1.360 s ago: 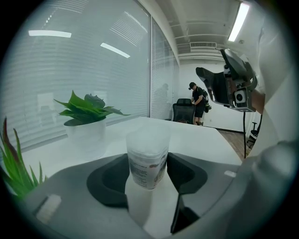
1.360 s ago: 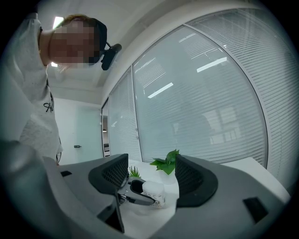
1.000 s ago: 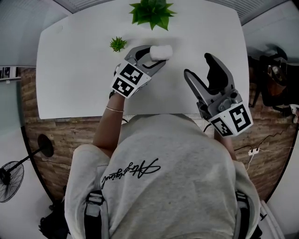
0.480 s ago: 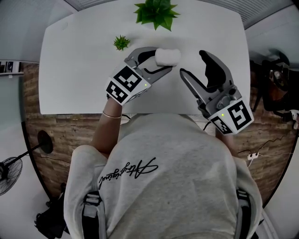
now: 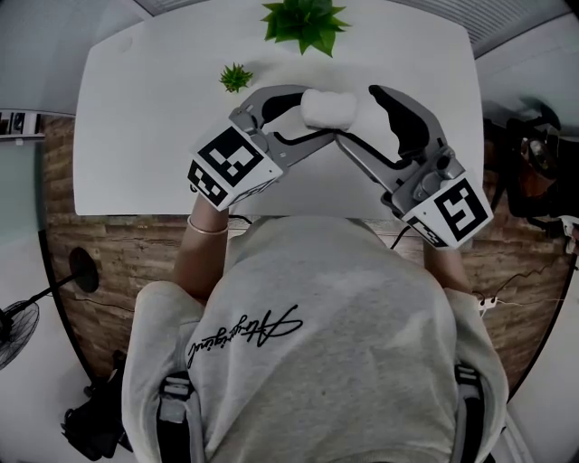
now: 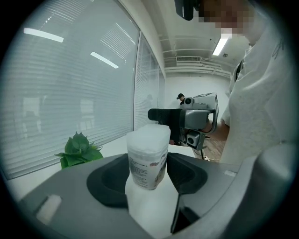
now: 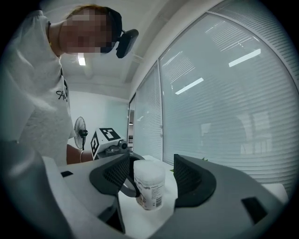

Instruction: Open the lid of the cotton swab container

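Slantwise: L hand-held gripper [image 5: 315, 114] on container [image 5: 333, 107]

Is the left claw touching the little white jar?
Touching. In the left gripper view the left claw squeezes the jar, pads pressed on both sides.

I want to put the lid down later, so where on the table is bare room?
The left part of the table, from its edge to the small plant and left tool, is bare. So is the strip right of the right tool. The back middle is crowded: big plant, container, both tools.
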Motion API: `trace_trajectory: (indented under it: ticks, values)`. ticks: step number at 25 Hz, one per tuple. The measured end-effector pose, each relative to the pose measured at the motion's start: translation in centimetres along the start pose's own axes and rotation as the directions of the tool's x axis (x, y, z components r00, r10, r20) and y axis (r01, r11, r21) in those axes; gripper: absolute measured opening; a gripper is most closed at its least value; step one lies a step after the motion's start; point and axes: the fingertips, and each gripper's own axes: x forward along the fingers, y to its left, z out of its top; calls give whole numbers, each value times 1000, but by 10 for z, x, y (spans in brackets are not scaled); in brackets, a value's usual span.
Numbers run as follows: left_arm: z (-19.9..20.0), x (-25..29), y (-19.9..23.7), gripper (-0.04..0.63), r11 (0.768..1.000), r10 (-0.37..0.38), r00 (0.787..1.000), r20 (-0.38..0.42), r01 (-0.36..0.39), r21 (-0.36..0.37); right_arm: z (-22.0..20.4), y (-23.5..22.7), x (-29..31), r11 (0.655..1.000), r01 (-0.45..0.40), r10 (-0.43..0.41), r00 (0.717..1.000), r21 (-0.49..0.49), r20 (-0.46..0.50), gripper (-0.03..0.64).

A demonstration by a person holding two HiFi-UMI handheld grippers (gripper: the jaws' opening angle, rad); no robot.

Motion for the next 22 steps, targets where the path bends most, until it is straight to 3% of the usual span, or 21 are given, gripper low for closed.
trace_trajectory:
  ticks: [9, 18, 22]
  values:
    - [4, -7, -15, 246, 999, -41, 999, -17, 41, 25, -3, 21, 16, 976, -197, 190, 979, -94, -74, 252]
    - [6, -15, -20, 245, 997, -48, 999, -8, 49, 53, -4, 34, 26, 901, -420, 402, 903, -109, -155, 250]
    - [5, -18, -17, 245, 998, -36, 999, -8, 37, 50, -5, 38, 32, 880, -465, 447, 880, -100, -162, 239]
